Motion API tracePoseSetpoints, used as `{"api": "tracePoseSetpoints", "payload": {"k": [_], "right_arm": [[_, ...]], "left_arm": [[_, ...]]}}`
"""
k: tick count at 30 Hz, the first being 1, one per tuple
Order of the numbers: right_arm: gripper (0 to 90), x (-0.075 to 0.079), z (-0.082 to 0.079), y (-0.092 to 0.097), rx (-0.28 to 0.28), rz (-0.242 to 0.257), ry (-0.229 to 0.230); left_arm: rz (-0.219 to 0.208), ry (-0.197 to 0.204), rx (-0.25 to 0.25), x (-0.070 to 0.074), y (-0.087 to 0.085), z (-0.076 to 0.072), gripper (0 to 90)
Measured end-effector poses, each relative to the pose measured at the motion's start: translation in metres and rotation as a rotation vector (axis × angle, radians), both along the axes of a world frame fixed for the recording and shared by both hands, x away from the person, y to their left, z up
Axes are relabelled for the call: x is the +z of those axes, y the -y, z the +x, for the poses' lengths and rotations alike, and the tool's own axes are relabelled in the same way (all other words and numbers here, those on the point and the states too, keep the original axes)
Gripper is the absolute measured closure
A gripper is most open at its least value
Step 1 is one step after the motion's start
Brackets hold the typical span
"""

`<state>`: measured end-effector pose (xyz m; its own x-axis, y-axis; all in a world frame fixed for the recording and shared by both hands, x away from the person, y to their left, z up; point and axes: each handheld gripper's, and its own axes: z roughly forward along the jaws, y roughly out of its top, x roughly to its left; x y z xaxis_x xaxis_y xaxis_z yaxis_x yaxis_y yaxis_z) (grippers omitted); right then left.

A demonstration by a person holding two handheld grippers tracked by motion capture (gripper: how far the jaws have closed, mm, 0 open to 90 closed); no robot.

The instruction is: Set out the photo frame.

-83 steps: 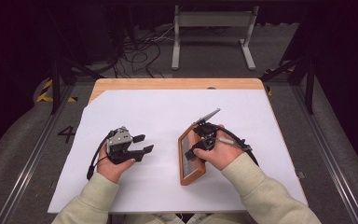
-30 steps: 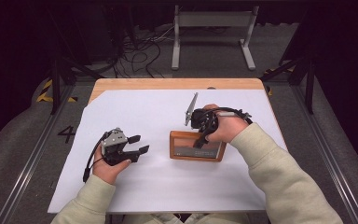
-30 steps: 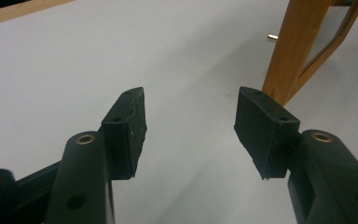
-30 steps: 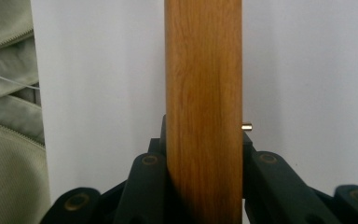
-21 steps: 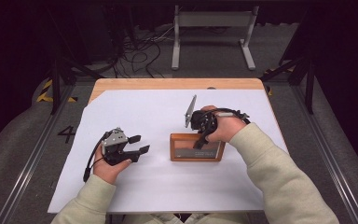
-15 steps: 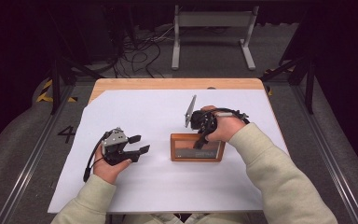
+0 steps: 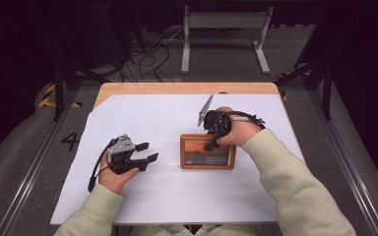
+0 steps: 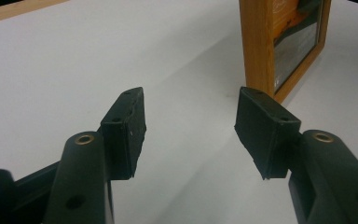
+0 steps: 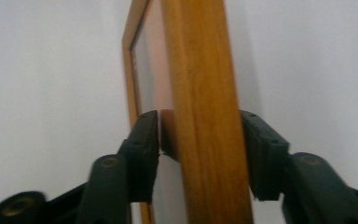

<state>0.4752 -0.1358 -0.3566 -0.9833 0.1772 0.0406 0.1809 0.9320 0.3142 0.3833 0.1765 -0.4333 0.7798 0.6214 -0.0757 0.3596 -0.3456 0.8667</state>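
Observation:
A wooden picture frame [image 7: 197,158] stands on its long edge at the middle of the white sheet, its picture side toward the person. My right gripper [image 7: 211,142] comes down over the frame's top edge [image 9: 205,93]. Its jaws have just been opening, and the pads now sit close beside the wood on either side without pressing it. To the left of the frame, my left gripper [image 7: 148,151] rests open and empty on the sheet. In the left gripper view its jaws [image 8: 191,112] point toward the frame's end [image 8: 256,46].
White paper [image 7: 167,113] covers most of a wooden table whose far edge [image 7: 177,88] shows bare. Beyond the table lie cables [image 7: 142,49] and a white metal stand [image 7: 226,24] on the floor. Both sleeves reach in from the near side.
The frame, earlier held slantwise near the right hand, now stands square to the table at its middle. The right jaws have spread away from its top edge. The left hand has stayed put.

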Motion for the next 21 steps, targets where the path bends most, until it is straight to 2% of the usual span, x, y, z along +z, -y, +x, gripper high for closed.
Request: {"api": "tracePoseSetpoints", "payload": {"k": [4,10,12,13,14,18,21], "right_arm": [[38.9,-0.001,0.001,0.002,-0.015,0.016,0.022],[36.7,0.002,0.001,0.006,-0.046,0.045,0.031],[35.0,0.008,-0.002,0.010,-0.072,0.085,0.067],[35.0,0.008,-0.002,0.010,-0.072,0.085,0.067],[32.1,0.014,-0.006,0.014,-0.083,0.122,0.088],[29.1,0.029,-0.019,0.027,-0.115,0.196,0.148],[28.9,0.035,-0.029,0.038,-0.144,0.239,0.163]], "left_arm": [[0.000,-0.001,0.004,0.000,0.000,-0.001,42.7],[-0.002,-0.003,0.007,0.001,-0.001,-0.001,42.2],[-0.006,-0.006,0.007,0.001,-0.001,-0.001,41.8],[-0.006,-0.006,0.007,0.001,-0.001,-0.001,41.4],[-0.006,-0.005,0.006,0.001,-0.001,-0.001,41.4],[-0.008,-0.001,0.004,0.002,-0.001,-0.002,40.3],[-0.008,-0.003,0.004,0.002,-0.001,-0.002,39.2]]}}
